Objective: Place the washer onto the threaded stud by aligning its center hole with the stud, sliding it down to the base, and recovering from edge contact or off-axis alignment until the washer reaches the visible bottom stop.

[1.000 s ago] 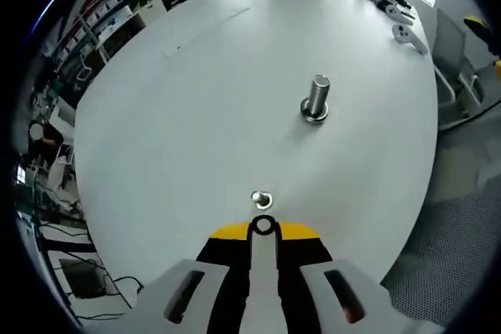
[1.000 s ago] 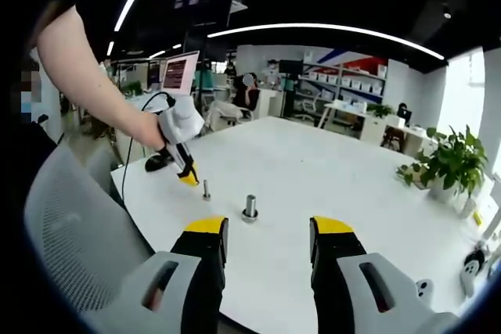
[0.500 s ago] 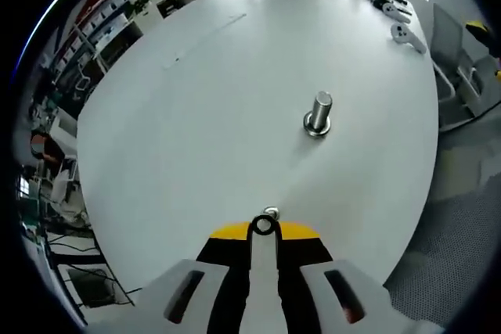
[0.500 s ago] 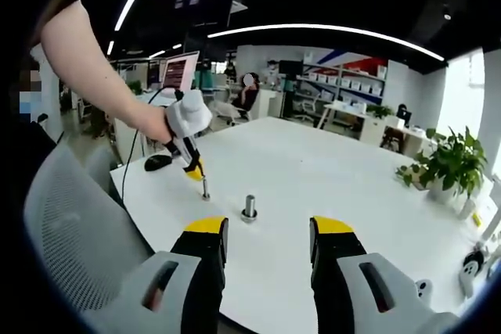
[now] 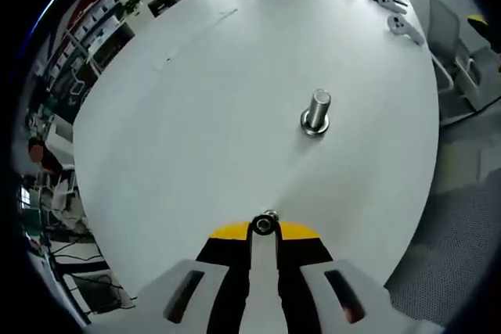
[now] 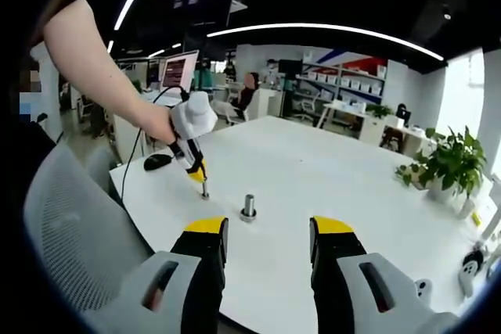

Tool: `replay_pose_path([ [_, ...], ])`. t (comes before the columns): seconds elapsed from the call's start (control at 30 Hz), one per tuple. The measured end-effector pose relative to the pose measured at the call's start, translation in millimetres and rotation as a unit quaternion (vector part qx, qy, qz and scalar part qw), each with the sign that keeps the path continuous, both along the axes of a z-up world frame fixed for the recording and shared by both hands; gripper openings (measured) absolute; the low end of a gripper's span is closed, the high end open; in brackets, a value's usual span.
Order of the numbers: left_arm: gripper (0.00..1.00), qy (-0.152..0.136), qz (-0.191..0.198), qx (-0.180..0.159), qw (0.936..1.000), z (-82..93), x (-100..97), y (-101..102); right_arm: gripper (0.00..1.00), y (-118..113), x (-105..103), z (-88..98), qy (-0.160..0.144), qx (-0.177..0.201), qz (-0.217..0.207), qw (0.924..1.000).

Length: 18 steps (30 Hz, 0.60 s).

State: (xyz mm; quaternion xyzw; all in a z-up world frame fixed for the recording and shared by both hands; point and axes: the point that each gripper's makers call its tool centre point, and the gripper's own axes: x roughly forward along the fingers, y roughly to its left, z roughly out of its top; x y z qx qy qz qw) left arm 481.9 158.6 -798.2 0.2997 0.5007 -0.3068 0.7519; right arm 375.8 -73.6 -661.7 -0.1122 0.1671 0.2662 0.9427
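Bright even ceiling strip lighting, window glare at far edge, soft shadows, strong fisheye bending

Open-plan office: desks (image 6: pixel 356 111), monitor (image 6: pixel 179 72), shelving (image 6: pixel 352 84)

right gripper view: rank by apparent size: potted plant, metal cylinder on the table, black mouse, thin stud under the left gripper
1. potted plant, clearly largest.
2. black mouse and metal cylinder look about alike; not ranked.
3. thin stud beneath the left gripper, smallest.
The plant sits farther away, so apparent size understates it.
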Motion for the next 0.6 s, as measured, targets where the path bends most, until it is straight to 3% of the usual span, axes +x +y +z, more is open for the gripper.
replay_pose_path([
  [0.6,0.09,0.011,0.009,-0.002,0.9999,-3.7,1.5,2.1,0.44,-1.6,0.3,-0.5,0.001,-0.002,-0.002,1.0000],
])
